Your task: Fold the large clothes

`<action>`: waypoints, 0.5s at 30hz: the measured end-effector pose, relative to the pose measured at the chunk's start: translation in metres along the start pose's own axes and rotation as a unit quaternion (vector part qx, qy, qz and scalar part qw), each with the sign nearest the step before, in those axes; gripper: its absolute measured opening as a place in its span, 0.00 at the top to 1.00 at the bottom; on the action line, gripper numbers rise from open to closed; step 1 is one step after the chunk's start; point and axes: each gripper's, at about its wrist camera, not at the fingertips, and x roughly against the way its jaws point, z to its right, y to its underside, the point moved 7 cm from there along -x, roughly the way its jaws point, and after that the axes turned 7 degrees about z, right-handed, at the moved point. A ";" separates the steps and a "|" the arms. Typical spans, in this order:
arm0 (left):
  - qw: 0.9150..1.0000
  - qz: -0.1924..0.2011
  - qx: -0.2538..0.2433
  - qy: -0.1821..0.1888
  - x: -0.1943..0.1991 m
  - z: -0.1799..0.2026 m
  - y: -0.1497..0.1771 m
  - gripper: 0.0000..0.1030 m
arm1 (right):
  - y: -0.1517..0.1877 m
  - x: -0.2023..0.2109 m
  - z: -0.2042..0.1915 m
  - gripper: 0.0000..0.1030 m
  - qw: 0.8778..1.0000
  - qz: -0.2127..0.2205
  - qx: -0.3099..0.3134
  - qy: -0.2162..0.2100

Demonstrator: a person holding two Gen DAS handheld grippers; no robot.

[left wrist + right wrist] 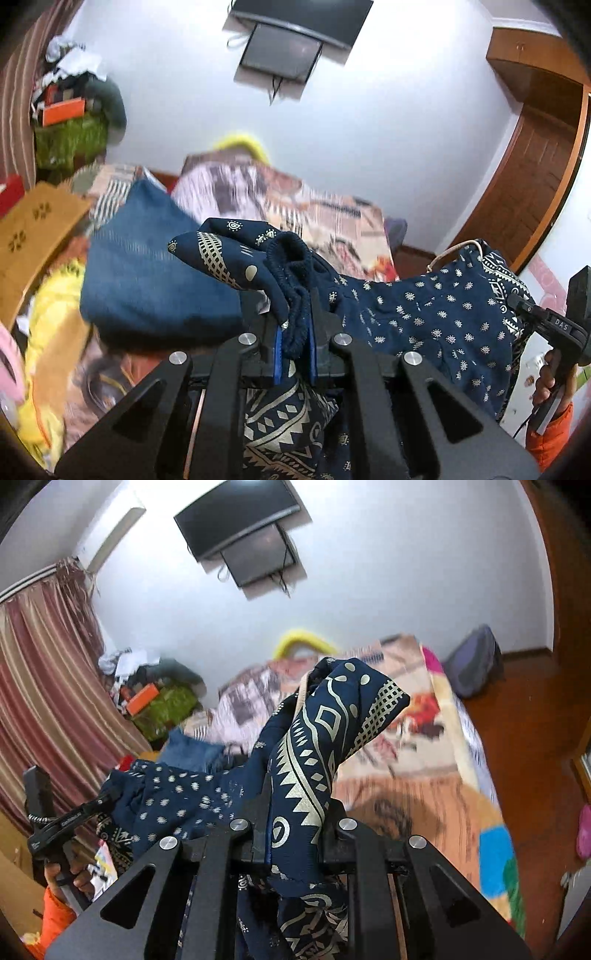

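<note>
**Both grippers clamped on the navy printed garment, held up over the bed**

Nearest the left wrist camera, the left gripper (pixel 294 339) had its jaws pressed together on a bunched elastic edge of the navy printed garment (pixel 436 317), which draped away toward 3 o'clock and hung below the jaws at 6 o'clock. Only this view showed a white drawstring (pixel 452 249) looping at the cloth's top edge, and the person's right hand (pixel 550 384) in an orange sleeve at 4 o'clock, gripping the other tool's handle.

The right wrist view showed the right gripper (pixel 295 834) closed on a border-printed fold of the same garment, which stood up toward 12 o'clock and trailed to 9 o'clock. There the left hand (pixel 64 877) appeared at 8 o'clock.

The jaw pads of both tools were mostly buried in cloth, and the garment's lower part was cut off by the frame edges.

Farther off, a blue denim piece (pixel 155 273) lay at 9 o'clock on the patterned bed (pixel 424 775), blurred in both views. Beyond, at 12 o'clock, a wall-mounted TV (pixel 236 513) hung; striped curtains (pixel 40 686) filled 9 o'clock.
</note>
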 end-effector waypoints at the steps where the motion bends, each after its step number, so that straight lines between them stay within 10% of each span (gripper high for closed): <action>1: 1.000 0.004 -0.002 0.001 -0.003 0.002 -0.007 0.91 | -0.008 -0.006 0.001 0.86 1.000 0.006 0.002 0.002; 15: 0.993 -0.094 -0.020 -0.064 -0.158 -0.071 0.031 0.91 | 0.033 -0.121 0.072 0.86 0.994 -0.087 -0.028 0.060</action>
